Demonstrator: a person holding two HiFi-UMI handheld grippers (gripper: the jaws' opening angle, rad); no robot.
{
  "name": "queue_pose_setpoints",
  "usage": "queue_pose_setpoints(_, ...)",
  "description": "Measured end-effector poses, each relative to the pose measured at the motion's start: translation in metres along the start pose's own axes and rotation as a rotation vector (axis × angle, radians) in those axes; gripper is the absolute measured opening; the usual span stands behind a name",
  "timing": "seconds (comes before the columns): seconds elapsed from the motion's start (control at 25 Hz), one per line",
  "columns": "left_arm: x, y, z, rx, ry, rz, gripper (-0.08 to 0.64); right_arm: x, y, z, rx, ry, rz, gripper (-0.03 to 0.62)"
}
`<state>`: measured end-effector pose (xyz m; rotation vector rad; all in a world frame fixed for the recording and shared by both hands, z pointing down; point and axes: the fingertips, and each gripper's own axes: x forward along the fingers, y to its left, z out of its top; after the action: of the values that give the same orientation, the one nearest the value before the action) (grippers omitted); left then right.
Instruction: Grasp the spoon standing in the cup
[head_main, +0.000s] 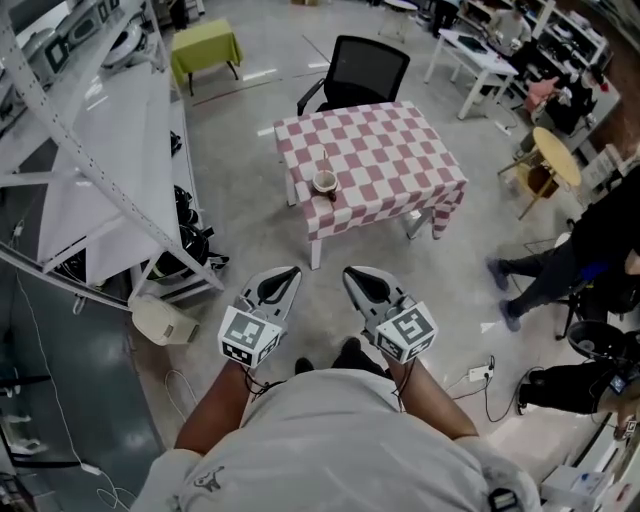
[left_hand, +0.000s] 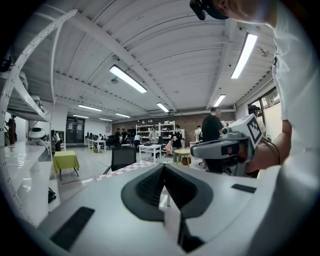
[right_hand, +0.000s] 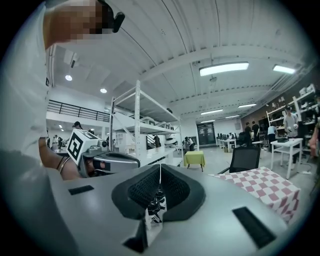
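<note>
Premises: an open workshop with a grey concrete floor, white shelving (head_main: 100, 170) along the left side and desks at the far end. A table (head_main: 400, 160) under a red-and-white check cloth stands in the middle of the floor, with a black chair (head_main: 365, 70) drawn up at its far side.

Item of concern: the cup (head_main: 325, 182) sits on the cloth near the table's front left corner. The spoon (head_main: 323, 162) stands in it, its handle rising above the rim.

Left gripper (head_main: 280, 280): held close to the person's body, well apart from the table. Its own view shows the jaws closed together with nothing between them.

Right gripper (head_main: 362, 282): held just beside the left at the same level, jaws likewise closed together and empty.

A second person (head_main: 570, 260) stands at the right edge.
</note>
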<state>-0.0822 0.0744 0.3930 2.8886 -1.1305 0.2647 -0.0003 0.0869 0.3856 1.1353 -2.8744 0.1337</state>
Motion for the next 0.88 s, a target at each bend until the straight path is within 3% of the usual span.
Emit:
queue_pose_setpoints(0.4, 0.024, 0.033, 0.009, -0.009, -0.010, 0.026, 0.014, 0.040, -0.037, 0.004, 0.018, -0.015, 0.039, 0.032)
queue_pose_setpoints(0.52, 0.041, 0.044, 0.014, -0.064, -0.044, 0.036, 0.014, 0.047, -0.056, 0.003, 0.044, -0.016, 0.054, 0.032)
queue_pose_setpoints(0.88, 0.127, 0.062, 0.033, -0.056, -0.066, 0.028, 0.014, 0.056, -0.152, 0.014, 0.041, -0.035, 0.050, 0.034)
